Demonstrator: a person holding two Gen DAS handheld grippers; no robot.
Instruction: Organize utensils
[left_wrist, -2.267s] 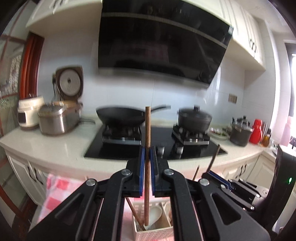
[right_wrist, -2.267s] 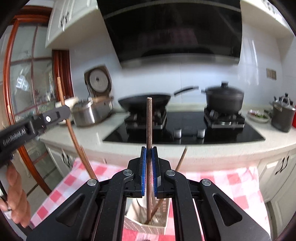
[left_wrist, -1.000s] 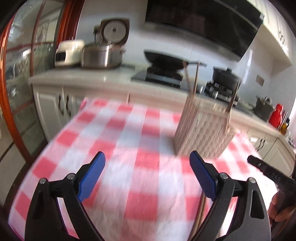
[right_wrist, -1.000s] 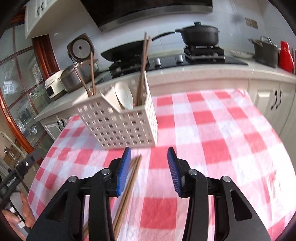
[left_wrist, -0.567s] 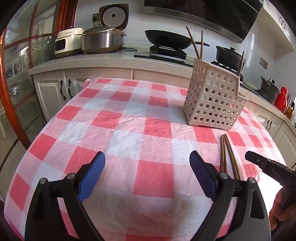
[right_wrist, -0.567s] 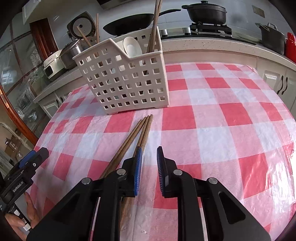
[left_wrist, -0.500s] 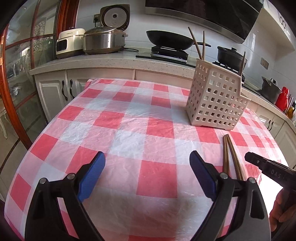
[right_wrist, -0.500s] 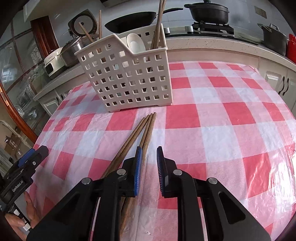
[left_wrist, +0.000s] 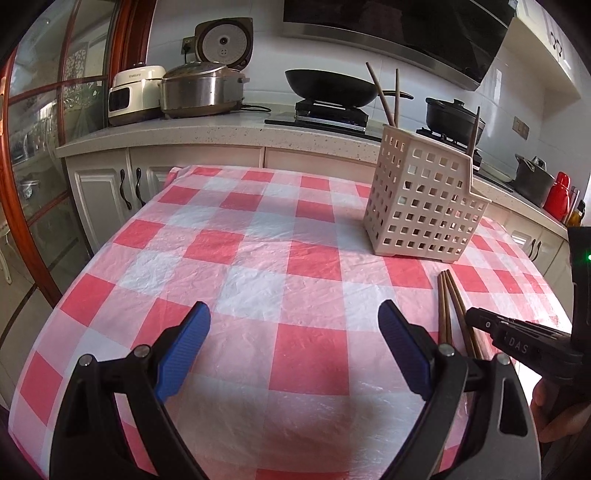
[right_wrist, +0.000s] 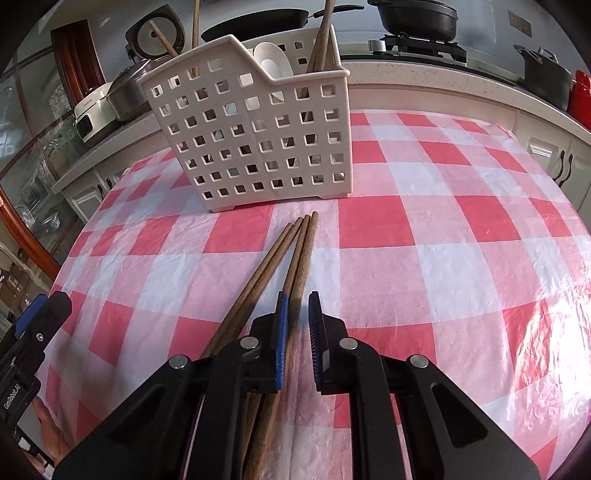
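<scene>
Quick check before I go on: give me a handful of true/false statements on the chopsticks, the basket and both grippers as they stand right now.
1. Loose chopsticks lie flat on the tablecloth in front of the basket. True.
2. The basket is empty. False: it holds upright chopsticks and a white spoon.
3. The left gripper is open with nothing between its fingers. True.
4. The right gripper has lifted a chopstick clear of the table. False: its jaws are closing around the rightmost chopstick, which lies on the cloth with the others.
5. The basket has tipped onto its side. False: it stands upright on the table.
</scene>
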